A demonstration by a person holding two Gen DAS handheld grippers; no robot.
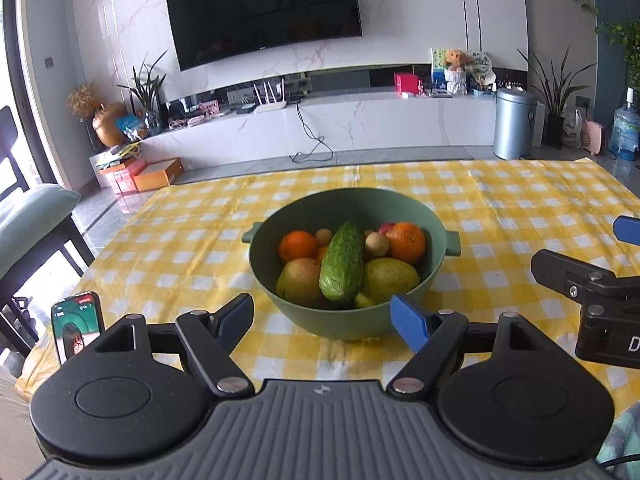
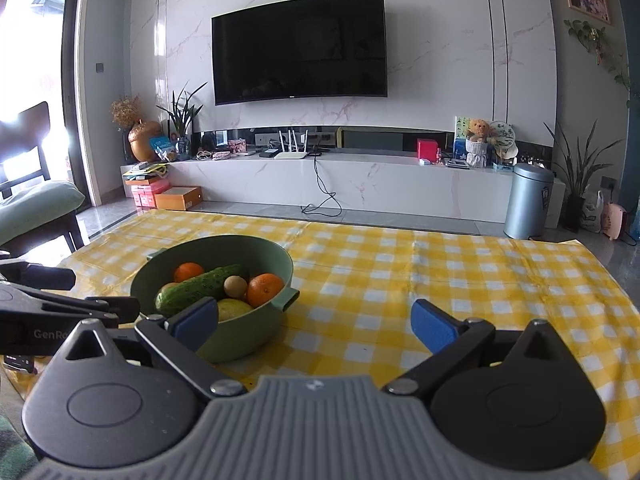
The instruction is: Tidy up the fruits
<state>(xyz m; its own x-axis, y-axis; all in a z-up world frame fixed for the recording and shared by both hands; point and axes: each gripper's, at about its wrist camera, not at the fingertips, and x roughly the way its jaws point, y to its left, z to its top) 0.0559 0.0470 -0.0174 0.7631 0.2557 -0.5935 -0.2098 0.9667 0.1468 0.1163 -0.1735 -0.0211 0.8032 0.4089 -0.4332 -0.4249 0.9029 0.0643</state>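
Note:
A green two-handled bowl (image 1: 434, 220) (image 2: 248, 332) stands on the yellow checked tablecloth (image 1: 168, 264) (image 2: 440, 280). It holds a cucumber (image 1: 343, 261) (image 2: 200, 285), two oranges (image 1: 405, 241) (image 1: 297, 245), pears (image 1: 387, 278), an apple and small brown fruits (image 1: 377, 244). My left gripper (image 1: 322, 322) is open just in front of the bowl, nothing between its blue pads. My right gripper (image 2: 316, 326) is open over the cloth to the right of the bowl; its left pad (image 2: 196, 322) overlaps the bowl's near side in the view. The right gripper's body (image 1: 588, 292) shows at the right of the left wrist view.
A phone (image 1: 78, 326) with a lit screen stands at the table's left front corner. A chair with a green cushion (image 1: 32, 220) is left of the table. Beyond the table are a TV (image 2: 298, 46), a white console, a metal bin (image 2: 526, 200) and plants.

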